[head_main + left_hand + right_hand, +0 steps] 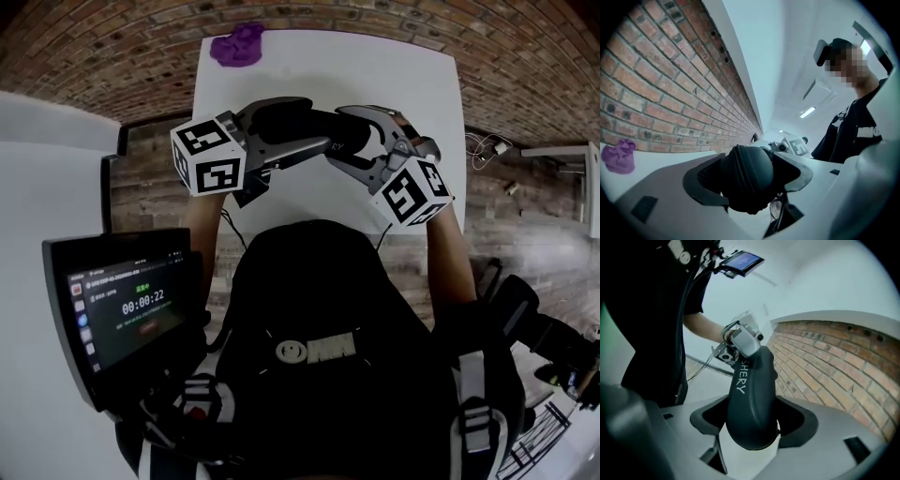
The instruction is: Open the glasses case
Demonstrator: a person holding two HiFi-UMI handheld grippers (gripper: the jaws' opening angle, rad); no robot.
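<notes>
A black zip-up glasses case [291, 120] hangs in the air above the white table [394, 75], gripped at both ends. My left gripper [314, 131] comes in from the left and is shut on one rounded end [747, 171], where the zip seam runs round the end. From the right, my right gripper [342, 141] has its jaws on both sides of the other end [750, 394], which bears white lettering. In the left gripper view the case fills the left gripper [749, 187], and in the right gripper view the same holds for the right gripper [752, 425]. Whether the lid is parted I cannot tell.
A crumpled purple cloth [236, 44] lies at the table's far left corner, against the brick wall [112, 47]. A small screen [122, 309] is mounted at the person's left side. The person's body [319, 375] fills the lower head view.
</notes>
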